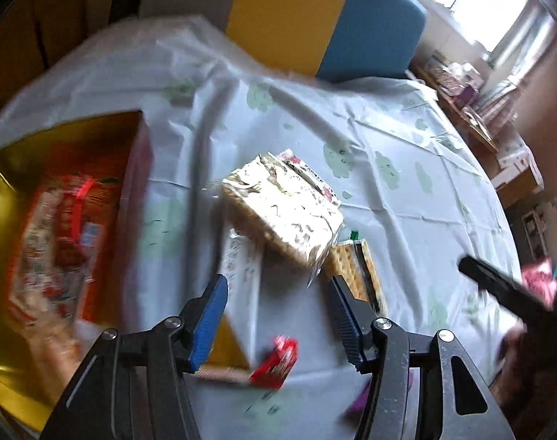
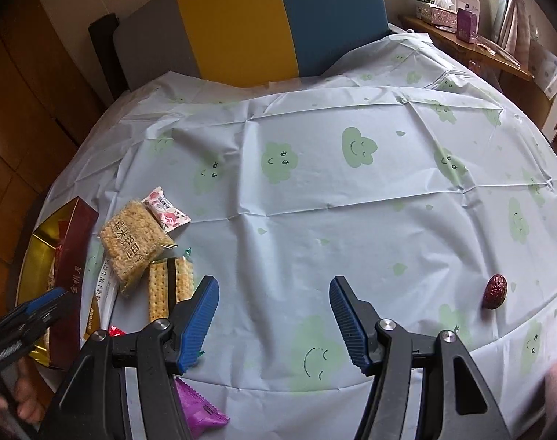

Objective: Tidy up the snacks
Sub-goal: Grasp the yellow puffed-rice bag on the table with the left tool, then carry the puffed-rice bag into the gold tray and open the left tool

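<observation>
A red box with a gold lining (image 1: 137, 198) (image 2: 73, 242) stands at the table's left and holds red snack packs (image 1: 58, 234). A rice-cracker pack (image 1: 282, 212) (image 2: 131, 242) lies on other packs beside it, with a cracker sleeve (image 1: 355, 271) (image 2: 168, 289), a pink-white candy (image 2: 164, 211), a small red candy (image 1: 275, 363) and a purple packet (image 2: 199, 410). A wrapped red date (image 2: 495, 291) lies far right. My left gripper (image 1: 278, 315) is open and empty above the pile. My right gripper (image 2: 275, 322) is open and empty over bare cloth.
The round table (image 2: 315, 190) wears a pale blue cloth with green clouds. A yellow and blue chair (image 2: 278, 18) stands behind it. A wooden shelf with boxes (image 2: 458, 25) is at the back right. The left gripper shows at the left edge of the right wrist view (image 2: 32, 311).
</observation>
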Available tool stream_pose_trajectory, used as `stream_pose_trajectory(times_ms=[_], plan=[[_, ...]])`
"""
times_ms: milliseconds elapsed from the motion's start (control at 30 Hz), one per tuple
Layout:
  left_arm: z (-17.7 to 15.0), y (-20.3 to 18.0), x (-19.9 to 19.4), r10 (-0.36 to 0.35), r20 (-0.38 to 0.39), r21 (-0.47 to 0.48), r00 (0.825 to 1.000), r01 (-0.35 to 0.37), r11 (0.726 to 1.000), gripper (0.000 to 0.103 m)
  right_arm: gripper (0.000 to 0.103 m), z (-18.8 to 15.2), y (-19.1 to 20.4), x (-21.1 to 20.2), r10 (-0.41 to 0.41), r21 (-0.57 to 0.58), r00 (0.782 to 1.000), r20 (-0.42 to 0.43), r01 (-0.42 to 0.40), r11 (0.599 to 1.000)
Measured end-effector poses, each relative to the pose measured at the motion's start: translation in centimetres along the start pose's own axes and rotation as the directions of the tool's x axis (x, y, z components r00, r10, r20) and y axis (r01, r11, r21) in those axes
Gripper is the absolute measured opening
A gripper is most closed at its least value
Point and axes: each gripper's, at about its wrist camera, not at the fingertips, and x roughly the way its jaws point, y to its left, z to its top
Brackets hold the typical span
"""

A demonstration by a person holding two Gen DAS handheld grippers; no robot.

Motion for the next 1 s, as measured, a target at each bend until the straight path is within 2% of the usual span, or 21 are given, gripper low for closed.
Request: stream_pose_trajectory(times_ms=[200,433,633,700,767,833,1000], plan=[[2.4,-0.4,4.0,0.016,-0.065,-0.085,0.998,-0.021,0.996,0.060,0.064,0.5,-0.8,-0.6,0.024,0.034,0.999,0.021,-0.024,0.999],[4.9,-1.5,6.1,0.056,-0.055,-0.105,0.997,-0.062,0.993,0.071,0.064,0.7,-1.5,-1.2,0.046,0.075,0.998,0.041,-0.049,0.996],[6.9,-2.7,8.1,0.130,-0.054,-0.038,0.990,-0.132,0.990,0.075,0.064,0.6,-1.5,-1.3,0.061,0.079,0.997,0.038,-0.063,0.995],[7.3,-3.4,8.9,0.149,-0.048,0.000,0.988,-0.149,0.989,0.083,0.064,0.6,-1.4,-1.2,0.067,0.077,0.997,0.032,-0.069,0.995],[7.6,-4.2,10.1,0.193,-0.057,0.064,0.979,-0.190,0.980,0.085,0.064,0.6,-1.2,-1.2,0.071,0.073,0.997,0.027,-0.073,0.995],[7.6,-5.0,10.7,0.235,-0.032,0.125,0.971,-0.230,0.965,0.087,0.064,0.5,-1.1,-1.1,0.073,0.071,0.997,0.023,-0.075,0.995],[7.0,-5.2,10.6,0.206,0.029,0.191,0.978,-0.208,0.959,0.076,0.064,0.5,-1.2,-1.1,0.074,0.078,0.997,0.021,-0.075,0.994]])
